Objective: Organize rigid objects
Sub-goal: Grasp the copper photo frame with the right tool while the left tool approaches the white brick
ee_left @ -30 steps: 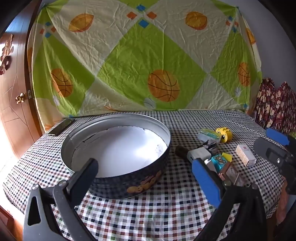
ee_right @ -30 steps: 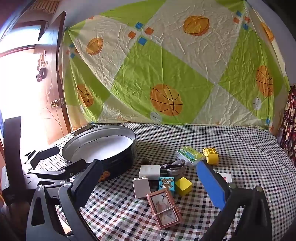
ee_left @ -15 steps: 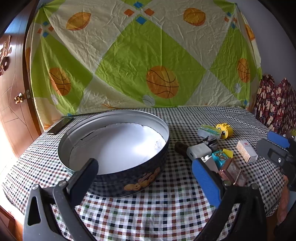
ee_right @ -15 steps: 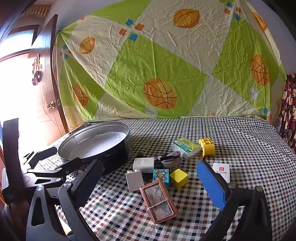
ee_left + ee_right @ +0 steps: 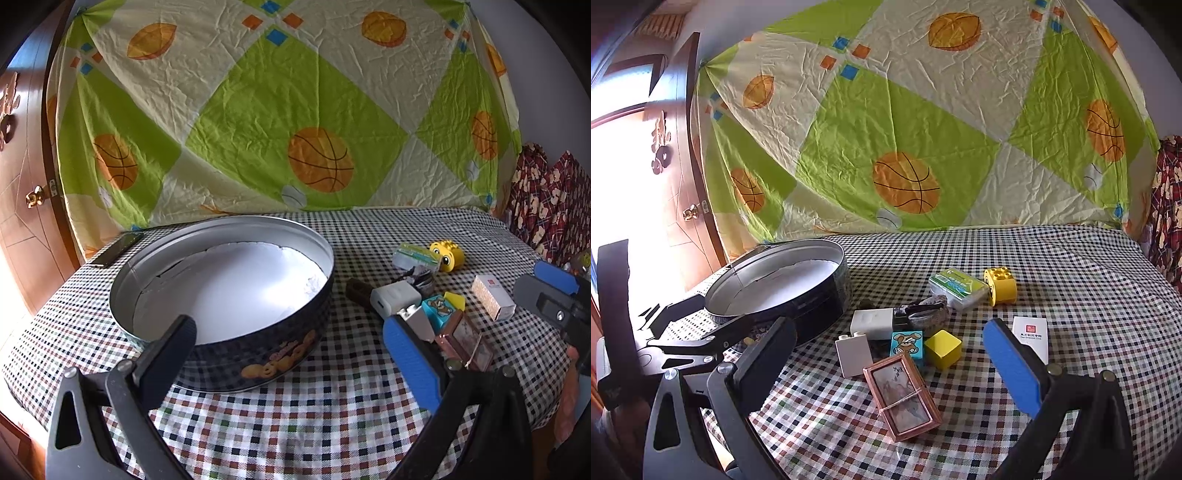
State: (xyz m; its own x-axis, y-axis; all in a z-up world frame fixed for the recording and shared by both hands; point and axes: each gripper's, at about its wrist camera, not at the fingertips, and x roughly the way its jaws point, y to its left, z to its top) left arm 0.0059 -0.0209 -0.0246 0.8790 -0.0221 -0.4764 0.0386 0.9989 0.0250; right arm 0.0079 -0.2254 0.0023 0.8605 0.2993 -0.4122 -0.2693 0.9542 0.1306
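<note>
Copper-framed rectangular picture card (image 5: 903, 397) bound with a rubber band lies flat on the checked table (image 5: 1071, 295), low centre of the right wrist view, between the right tongs (image 5: 886, 354), which are spread wide and empty. Its long axis runs nearly along those fingers (slightly skewed), so a grasp across its width looks easiest. The left tongs (image 5: 291, 350), also open and empty, face the round empty biscuit tin (image 5: 221, 295).
</note>
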